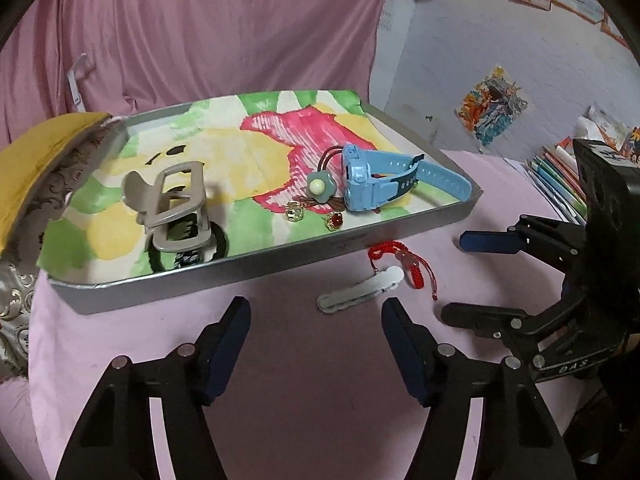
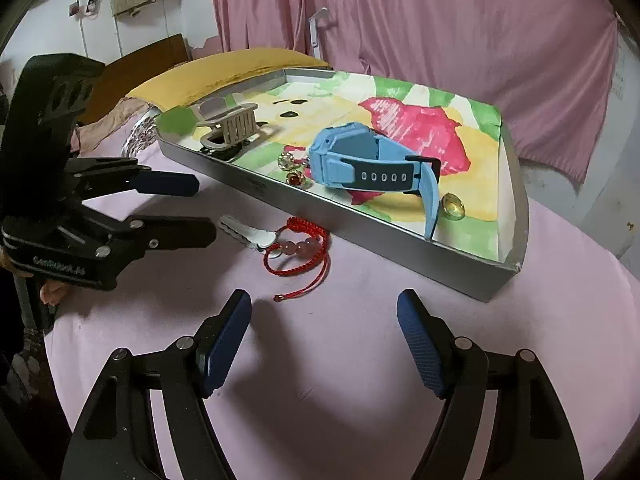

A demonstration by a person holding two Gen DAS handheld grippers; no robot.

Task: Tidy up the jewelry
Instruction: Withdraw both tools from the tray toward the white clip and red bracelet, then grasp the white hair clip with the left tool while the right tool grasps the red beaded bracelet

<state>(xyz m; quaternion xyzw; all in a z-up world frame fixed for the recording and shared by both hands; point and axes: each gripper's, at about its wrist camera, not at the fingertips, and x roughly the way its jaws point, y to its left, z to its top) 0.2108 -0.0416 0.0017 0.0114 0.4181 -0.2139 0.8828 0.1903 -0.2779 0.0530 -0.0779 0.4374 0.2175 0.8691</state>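
the metal tray [image 1: 400,236] sits on the pink cloth [image 1: 312,360], already holding a grey claw clip [image 1: 176,208], a blue watch [image 1: 376,184] and rings. just outside its near wall lie a white hair clip [image 1: 360,294] and a red bead bracelet [image 2: 300,250], touching. the left gripper [image 1: 316,344] and right gripper [image 2: 324,344] are both parted and empty. best to take the clip across its narrow width and lift straight, so the cord isn't dragged.

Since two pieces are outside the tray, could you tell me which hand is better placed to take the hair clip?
Probably left: its open tool sits just before the hair clip, nearer than the right.
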